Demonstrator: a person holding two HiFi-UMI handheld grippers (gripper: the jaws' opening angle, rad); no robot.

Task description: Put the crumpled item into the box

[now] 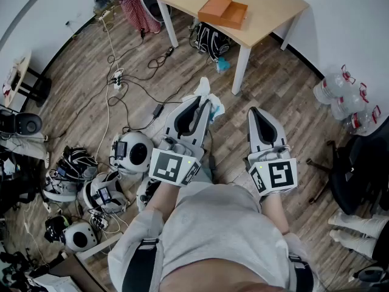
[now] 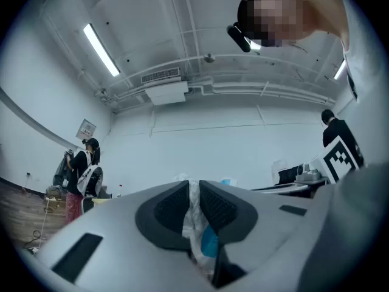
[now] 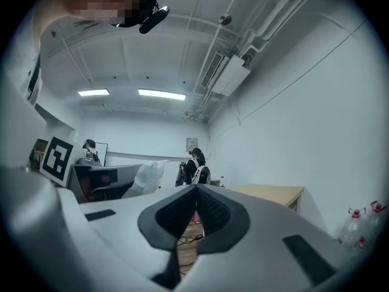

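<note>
Left gripper (image 1: 203,104): fingers (image 2: 164,208) clamp crumpled wrapper (image 2: 194,218) for carrying, well short of orange box (image 1: 222,11). Right gripper (image 1: 256,112): fingers (image 3: 176,215) closed, empty.

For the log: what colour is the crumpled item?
The crumpled item is white with a blue patch, clearest in the left gripper view.

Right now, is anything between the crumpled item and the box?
Nothing visible does. The left gripper is shut on the crumpled item. Only floor lies before the table, where the box sits on top.
</note>
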